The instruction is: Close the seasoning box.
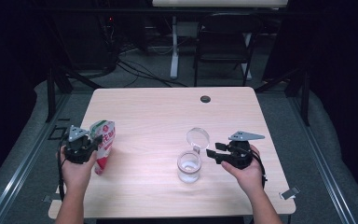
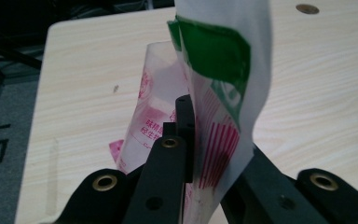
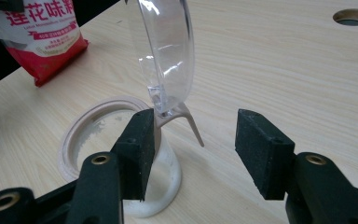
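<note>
Pouch (image 1: 101, 145), red-white with a green band up top, held upright near the desk's (image 1: 158, 112) left edge, bottom corner at or just above the surface. Left gripper (image 2: 185, 122) clamped on its side, jaws together on the film; gripping there keeps the mouth up so nothing spills, I judge.

Jar (image 1: 189, 166), clear, white residue inside, stands toward the front right of the desk. Its hinged lid (image 1: 197, 138) is flipped up and back, leaving the mouth open toward the pouch — likely ready to receive a pour.

Right gripper (image 3: 193, 140) jaws apart, set either side of the lid's hinge tab; left pad looks to touch the jar's collar, right pad well clear. Probably placed to steady the jar or keep the lid from falling shut. Nothing pinched.

Cable hole (image 1: 205, 99) near the far edge.
</note>
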`<state>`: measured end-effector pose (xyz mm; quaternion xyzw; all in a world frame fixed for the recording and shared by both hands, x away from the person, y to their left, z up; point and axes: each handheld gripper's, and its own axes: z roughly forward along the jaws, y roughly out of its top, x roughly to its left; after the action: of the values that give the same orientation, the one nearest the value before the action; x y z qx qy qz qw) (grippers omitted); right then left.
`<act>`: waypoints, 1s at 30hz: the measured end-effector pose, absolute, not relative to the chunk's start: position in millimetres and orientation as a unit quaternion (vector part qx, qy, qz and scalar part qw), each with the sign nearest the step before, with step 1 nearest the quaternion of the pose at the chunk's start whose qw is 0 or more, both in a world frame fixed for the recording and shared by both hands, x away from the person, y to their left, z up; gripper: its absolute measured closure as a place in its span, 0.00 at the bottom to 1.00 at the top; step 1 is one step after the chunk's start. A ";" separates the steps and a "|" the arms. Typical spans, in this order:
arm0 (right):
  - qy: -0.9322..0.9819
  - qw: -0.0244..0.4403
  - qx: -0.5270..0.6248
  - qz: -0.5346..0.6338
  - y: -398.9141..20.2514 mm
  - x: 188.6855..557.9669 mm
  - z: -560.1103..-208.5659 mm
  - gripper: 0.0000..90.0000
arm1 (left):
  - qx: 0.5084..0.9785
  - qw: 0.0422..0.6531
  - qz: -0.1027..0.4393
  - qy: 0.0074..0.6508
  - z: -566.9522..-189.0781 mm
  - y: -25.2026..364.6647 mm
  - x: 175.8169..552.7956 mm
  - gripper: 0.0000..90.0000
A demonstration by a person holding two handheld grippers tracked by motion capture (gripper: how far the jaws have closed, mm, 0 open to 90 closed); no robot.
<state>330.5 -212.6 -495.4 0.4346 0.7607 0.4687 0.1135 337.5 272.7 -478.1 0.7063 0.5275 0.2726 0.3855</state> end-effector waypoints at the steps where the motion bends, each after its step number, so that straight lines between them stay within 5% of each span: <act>1: 0.761 0.115 0.435 0.468 -214.0 329.9 -495.7 0.53 | 0.703 0.388 0.276 0.528 -476.2 273.7 337.5 1.00; 14: 0.742 0.131 0.460 0.469 -236.1 315.7 -497.8 0.53 | 0.668 0.432 0.314 0.518 -452.5 276.1 337.7 1.00; 30: 0.732 0.143 0.470 0.472 -247.9 305.9 -498.1 0.53 | 0.726 0.446 0.285 0.440 -437.8 225.3 336.4 1.00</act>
<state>305.9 -247.9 -498.1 0.4704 0.7318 0.4718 0.1435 336.4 225.3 -437.8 0.7259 0.4399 0.2846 0.4456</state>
